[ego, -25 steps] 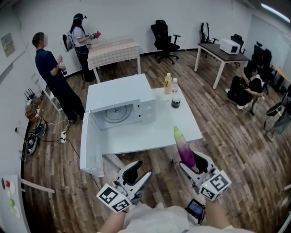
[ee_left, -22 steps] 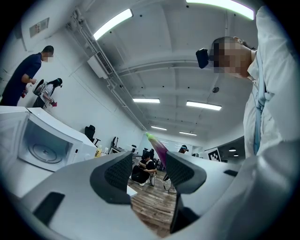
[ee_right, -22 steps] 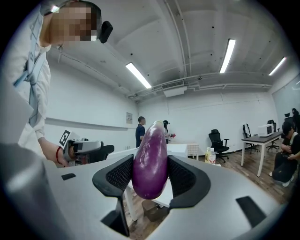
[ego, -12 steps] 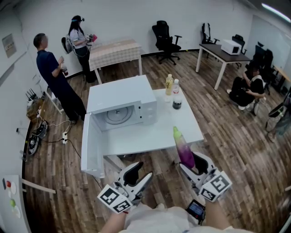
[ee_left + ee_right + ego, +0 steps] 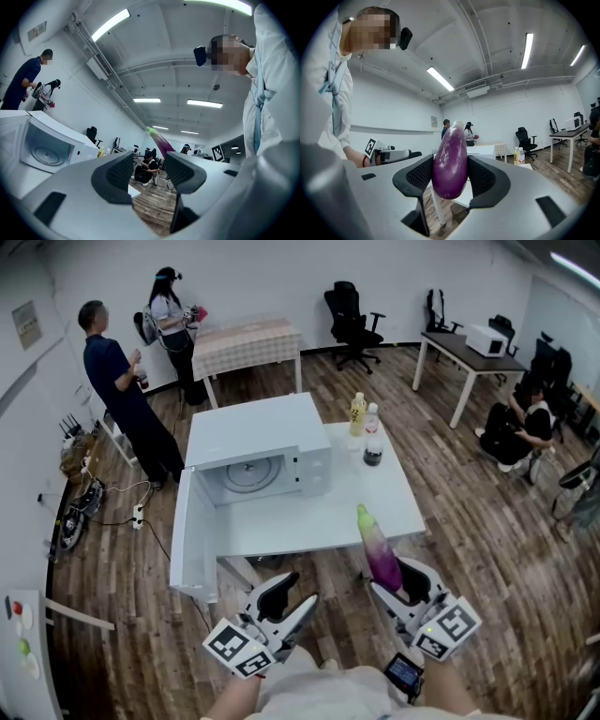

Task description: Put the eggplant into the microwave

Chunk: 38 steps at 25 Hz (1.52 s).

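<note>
A white microwave [image 5: 255, 448] stands on the white table [image 5: 375, 507], its door [image 5: 192, 538] swung wide open toward me and the turntable showing inside. A purple eggplant [image 5: 379, 547] with a green tip sticks up and forward from my right gripper [image 5: 398, 579], in front of the table's near edge. In the right gripper view the pads [image 5: 421, 174] press on both sides of the eggplant [image 5: 451, 161]. My left gripper [image 5: 289, 600] hangs low beside it, open with nothing between its jaws. From the left gripper view the microwave [image 5: 49, 145] is at the left.
Two bottles and a dark jar [image 5: 366, 426] stand at the table's far right. Two people [image 5: 122, 395] stand at the back left by a checked table [image 5: 248, 343]. Cables and a power strip [image 5: 89, 507] lie on the floor at the left. A seated person [image 5: 514, 432] is at the right.
The head view has shifted a little, so the table sits slightly further right. Both grippers keep their places and the eggplant stays gripped.
</note>
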Motion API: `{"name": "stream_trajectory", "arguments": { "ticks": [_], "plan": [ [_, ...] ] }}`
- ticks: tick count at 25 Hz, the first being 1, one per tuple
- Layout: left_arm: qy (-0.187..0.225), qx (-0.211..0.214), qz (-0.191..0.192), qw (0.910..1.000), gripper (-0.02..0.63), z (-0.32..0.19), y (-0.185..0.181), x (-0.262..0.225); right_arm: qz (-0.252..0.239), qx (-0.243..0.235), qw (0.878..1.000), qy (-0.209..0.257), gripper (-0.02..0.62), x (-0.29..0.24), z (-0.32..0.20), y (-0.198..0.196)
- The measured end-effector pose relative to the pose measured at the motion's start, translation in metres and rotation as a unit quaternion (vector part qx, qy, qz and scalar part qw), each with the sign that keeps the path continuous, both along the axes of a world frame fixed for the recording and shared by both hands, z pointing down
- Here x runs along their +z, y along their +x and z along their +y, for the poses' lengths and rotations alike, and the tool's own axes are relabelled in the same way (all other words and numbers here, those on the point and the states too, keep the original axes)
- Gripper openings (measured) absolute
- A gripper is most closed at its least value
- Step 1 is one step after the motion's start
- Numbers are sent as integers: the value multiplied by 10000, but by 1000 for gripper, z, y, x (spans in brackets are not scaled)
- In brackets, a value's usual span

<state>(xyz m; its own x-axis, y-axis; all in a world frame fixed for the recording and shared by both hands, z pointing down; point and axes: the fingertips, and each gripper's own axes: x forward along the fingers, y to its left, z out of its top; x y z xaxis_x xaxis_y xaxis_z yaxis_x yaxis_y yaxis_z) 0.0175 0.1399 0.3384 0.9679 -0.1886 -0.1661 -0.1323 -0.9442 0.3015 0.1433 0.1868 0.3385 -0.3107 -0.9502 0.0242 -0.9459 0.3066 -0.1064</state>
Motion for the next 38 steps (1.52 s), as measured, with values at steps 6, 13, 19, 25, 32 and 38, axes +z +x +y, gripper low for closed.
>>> {"name": "stream_trajectory", "arguments": {
  "ticks": [6,13,19,25,32,38],
  "plan": [
    [333,-131,-92,9993,121,-18,-3,-5,6,-211,9998,-44,244,0,-25,-8],
    [572,-180,-22,9982,4,-60,-3,-14,79,-517,9986,-95,244,0,-78,-17],
    [547,-244,26,9982,2,-98,-5,-14,93,-836,9963,-159,244,2,-128,-30],
    [576,-393,105,9975,2,-136,-11,-18,118,-1092,9937,-213,244,4,-173,-46],
    [778,-466,154,9958,2,-166,-23,-25,164,-1326,9908,-211,244,7,-217,-64],
    [956,-452,163,9943,2,-185,-37,-26,226,-1412,9895,-199,244,10,-243,-80]
  ]
}}
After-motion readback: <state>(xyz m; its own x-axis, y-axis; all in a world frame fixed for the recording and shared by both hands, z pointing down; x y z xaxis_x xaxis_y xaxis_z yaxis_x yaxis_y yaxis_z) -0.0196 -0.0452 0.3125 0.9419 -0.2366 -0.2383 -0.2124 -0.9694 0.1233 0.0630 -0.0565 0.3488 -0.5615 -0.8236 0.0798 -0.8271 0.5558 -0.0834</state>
